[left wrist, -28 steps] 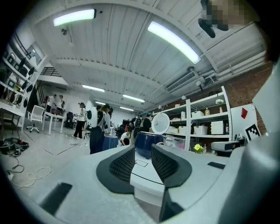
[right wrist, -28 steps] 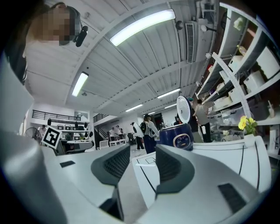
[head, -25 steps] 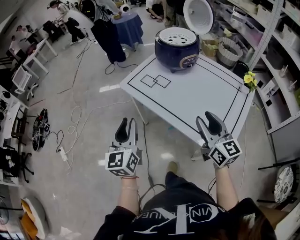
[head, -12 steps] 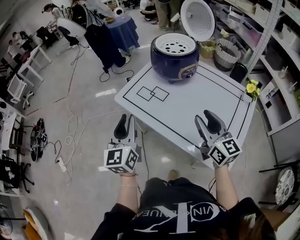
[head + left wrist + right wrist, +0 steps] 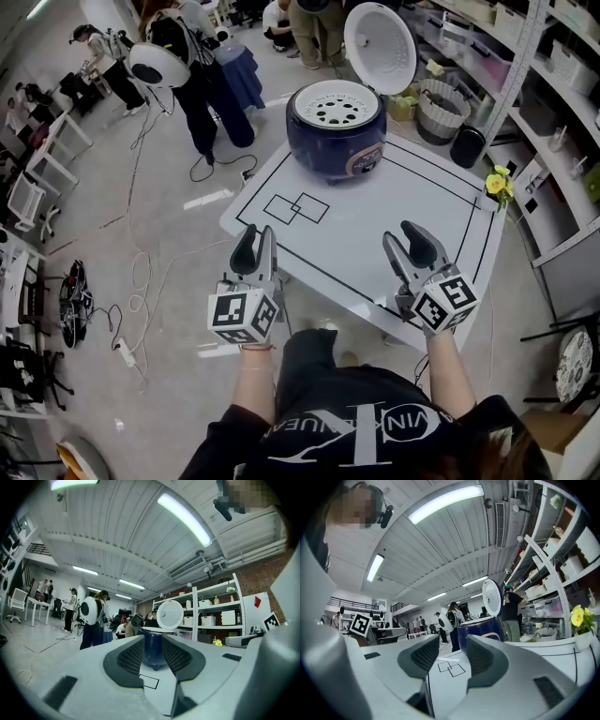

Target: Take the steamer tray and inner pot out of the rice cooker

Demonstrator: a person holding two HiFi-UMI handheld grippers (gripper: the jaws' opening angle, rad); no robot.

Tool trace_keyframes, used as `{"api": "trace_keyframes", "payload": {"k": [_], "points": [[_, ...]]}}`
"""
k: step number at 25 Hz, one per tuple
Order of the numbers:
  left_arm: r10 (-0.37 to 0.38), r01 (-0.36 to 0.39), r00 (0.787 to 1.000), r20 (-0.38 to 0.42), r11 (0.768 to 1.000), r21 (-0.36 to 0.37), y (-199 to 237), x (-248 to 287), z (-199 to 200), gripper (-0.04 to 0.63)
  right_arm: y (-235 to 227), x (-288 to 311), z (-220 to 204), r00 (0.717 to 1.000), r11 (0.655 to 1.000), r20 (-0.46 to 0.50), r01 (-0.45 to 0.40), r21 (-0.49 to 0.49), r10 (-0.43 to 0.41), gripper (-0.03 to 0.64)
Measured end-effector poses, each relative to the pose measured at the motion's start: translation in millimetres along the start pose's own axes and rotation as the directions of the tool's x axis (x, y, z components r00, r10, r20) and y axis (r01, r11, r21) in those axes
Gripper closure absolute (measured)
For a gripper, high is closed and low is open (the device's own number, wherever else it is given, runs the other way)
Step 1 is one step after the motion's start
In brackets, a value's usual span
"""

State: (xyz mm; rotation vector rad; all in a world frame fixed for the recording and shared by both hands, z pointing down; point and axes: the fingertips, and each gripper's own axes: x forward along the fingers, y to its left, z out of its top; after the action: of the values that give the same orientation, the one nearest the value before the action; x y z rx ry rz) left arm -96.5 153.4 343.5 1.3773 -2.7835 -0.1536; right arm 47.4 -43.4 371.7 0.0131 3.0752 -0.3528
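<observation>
step: reaching in; judged that nothing is lifted yet
rice cooker (image 5: pixel 336 129): far on the table (image 5: pixel 412 206), lid (image 5: pixel 380 47) up
steamer tray (image 5: pixel 336 103): seated in the cooker's mouth
inner pot: hidden under the tray
left hand-held gripper (image 5: pixel 256 246): spread, empty, near edge
right hand-held gripper (image 5: pixel 405 236): spread, empty, near edge
next: likely pinch the tray's rim and lift straight up

A research lab or workshop is indicated: cables (image 5: pixel 139 281) are strewn over the bare floor (image 5: pixel 103 234), storage shelves (image 5: pixel 562 112) are stacked along one wall, and desks (image 5: pixel 23 192) are ranged opposite them.
</observation>
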Motion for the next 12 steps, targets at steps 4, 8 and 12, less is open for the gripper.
{"api": "trace_keyframes", "payload": {"k": [4, 8, 12], "points": [[-0.044, 0.045, 0.999, 0.004, 0.999, -0.009, 8.6, 35.2, 5.7, 0.508, -10.9, 21.5, 4.5, 1.000, 1.000, -0.002, 0.024, -0.011, -0.024, 0.453], [-0.121, 0.121, 0.993, 0.001, 0.993, -0.004, 16.8, 86.0, 13.6, 0.508, -27.9, 52.0, 15.9, 0.997, 0.997, 0.017, 0.080, -0.006, -0.080, 0.453], [-0.188, 0.188, 0.982, -0.016, 0.982, 0.001, 28.2, 135.0, 19.4, 0.508, -44.5, 87.6, 23.2, 0.991, 0.992, 0.031, 0.130, 0.010, -0.130, 0.453]]}}
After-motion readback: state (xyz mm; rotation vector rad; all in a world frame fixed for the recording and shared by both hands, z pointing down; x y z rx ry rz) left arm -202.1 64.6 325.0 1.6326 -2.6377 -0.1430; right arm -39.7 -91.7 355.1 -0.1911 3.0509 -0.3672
